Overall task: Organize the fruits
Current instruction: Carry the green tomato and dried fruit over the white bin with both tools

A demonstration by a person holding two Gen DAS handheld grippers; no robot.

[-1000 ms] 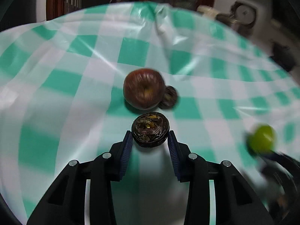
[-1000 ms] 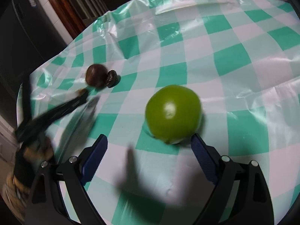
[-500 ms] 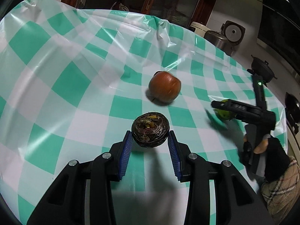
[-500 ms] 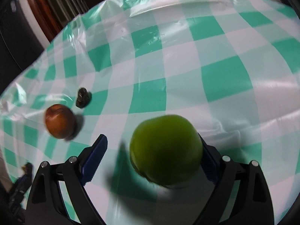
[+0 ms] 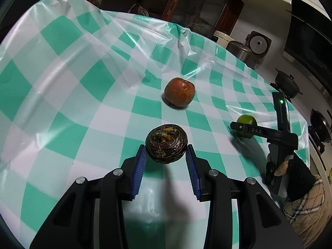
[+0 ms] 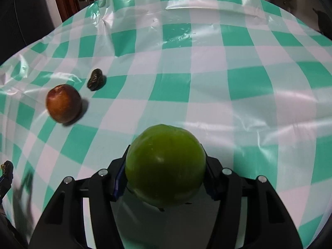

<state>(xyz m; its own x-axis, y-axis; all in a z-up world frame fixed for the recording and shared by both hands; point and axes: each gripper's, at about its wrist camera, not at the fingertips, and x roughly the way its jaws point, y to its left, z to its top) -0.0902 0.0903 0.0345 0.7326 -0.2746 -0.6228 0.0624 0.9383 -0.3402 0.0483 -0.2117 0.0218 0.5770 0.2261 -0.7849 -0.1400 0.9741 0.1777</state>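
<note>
The left gripper (image 5: 166,155) was pinching a dark, wrinkled round fruit (image 5: 166,143) between its blue ribbed pads (image 5: 139,173), one pad pressed to each side, with the fruit's shadow falling on the cloth beneath it. The table wore a glossy tablecloth (image 5: 62,87) checked in green and white, creased near its far edge. Toward the middle of the table, beyond the held fruit and well apart from it, a red-brown apple (image 5: 179,91) rested on the cloth. In the right wrist view, a small dark shrivelled fruit (image 6: 95,79) lay just beside the apple without touching it, on the side nearer the far edge.

Further right, near the right edge of the table, the right gripper (image 6: 165,172) had just been closing its jaws and now had a green round fruit (image 6: 165,167) between them; the fruit filled the gap and hid most of both pads, which sat tight against its sides. From the left wrist view the same gripper showed as a black bar laid across that green fruit, carried by a hand (image 5: 295,171) in a dark fingerless glove with a plaid sleeve (image 5: 307,209) behind it. Pots and a rice cooker (image 5: 258,45) stood on a counter past the table's far right corner.
</note>
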